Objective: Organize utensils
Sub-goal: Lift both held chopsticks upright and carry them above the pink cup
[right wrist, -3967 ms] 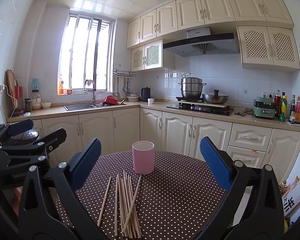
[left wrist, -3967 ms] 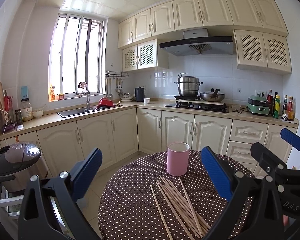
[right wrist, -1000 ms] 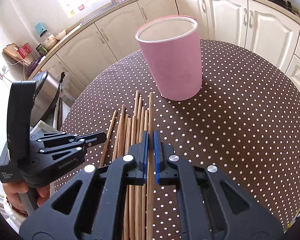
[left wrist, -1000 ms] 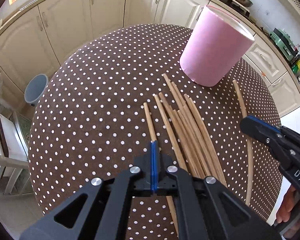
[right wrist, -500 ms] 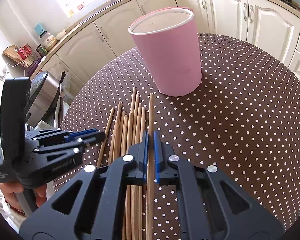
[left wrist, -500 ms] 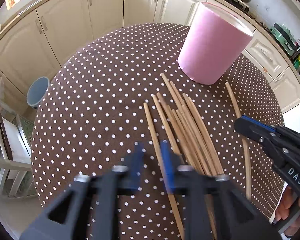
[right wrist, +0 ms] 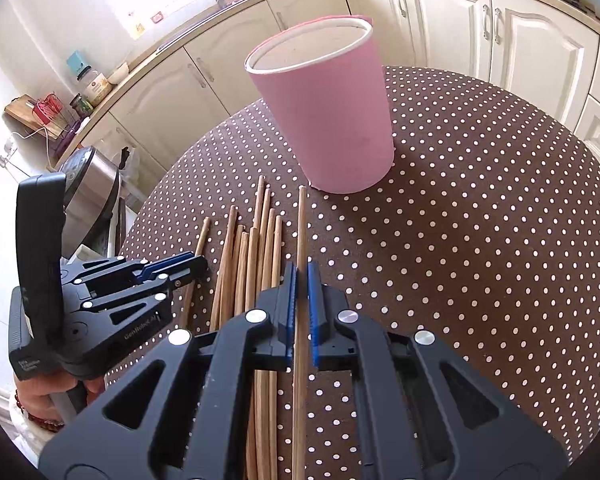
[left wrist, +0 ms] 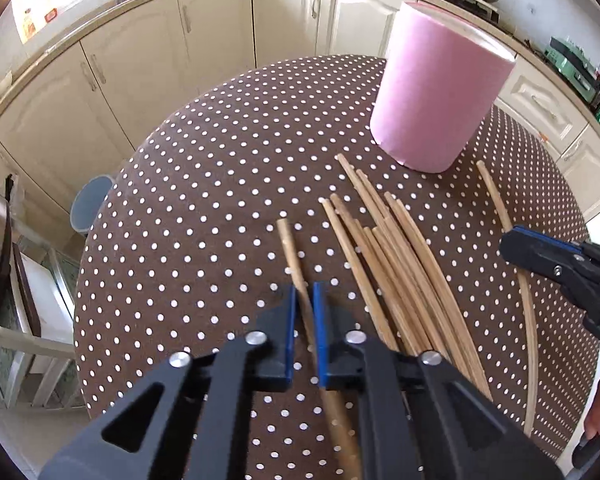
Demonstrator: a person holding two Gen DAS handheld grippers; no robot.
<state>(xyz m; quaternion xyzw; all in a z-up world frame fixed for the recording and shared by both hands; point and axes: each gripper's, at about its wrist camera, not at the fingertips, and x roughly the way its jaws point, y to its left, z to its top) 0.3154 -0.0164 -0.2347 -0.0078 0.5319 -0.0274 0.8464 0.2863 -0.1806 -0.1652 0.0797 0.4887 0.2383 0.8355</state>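
Nothing is in the pink cup yet: left gripper and right gripper each pinch one chopstick; the loose bundle remains nearby.

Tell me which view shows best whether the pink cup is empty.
The right wrist view. It looks onto the pink cup's open mouth, showing the white rim and part of the inner wall, with no chopsticks poking out; its bottom stays hidden. The left wrist view shows the cup from the side, only outer wall and a sliver of rim.

Chopsticks pale matt wood; cup smooth matt pink; tablecloth brown dotted cloth.
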